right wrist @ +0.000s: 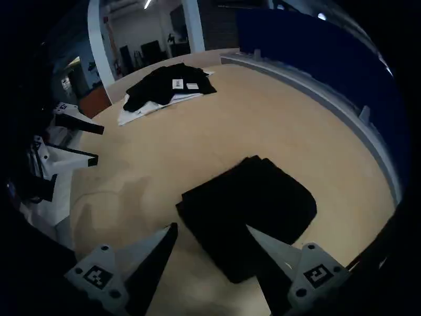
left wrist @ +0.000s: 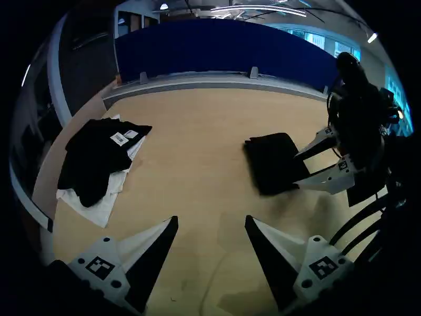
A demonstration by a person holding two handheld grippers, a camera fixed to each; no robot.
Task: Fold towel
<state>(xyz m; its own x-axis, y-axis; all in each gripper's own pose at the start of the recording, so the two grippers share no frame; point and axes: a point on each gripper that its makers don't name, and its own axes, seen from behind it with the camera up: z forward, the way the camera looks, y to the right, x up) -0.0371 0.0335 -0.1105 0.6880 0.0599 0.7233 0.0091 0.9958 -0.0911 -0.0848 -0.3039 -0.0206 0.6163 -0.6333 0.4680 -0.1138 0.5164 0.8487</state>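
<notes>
A black towel (left wrist: 273,160) (right wrist: 252,210) lies folded into a thick rectangle, flat on the light wooden table (left wrist: 210,131) (right wrist: 252,121). My right gripper (right wrist: 210,227) (left wrist: 301,168) is open, its fingertips spread over the towel's near edge with nothing pinched between them. My left gripper (left wrist: 210,218) (right wrist: 99,143) is open too, above bare table well to the side of the towel, holding nothing.
A heap of black and white cloths (left wrist: 97,158) (right wrist: 168,84) with small tags lies at the table's far corner. A blue partition (left wrist: 221,47) (right wrist: 326,58) runs along the table's back edge. Bare wood stretches between the heap and the towel.
</notes>
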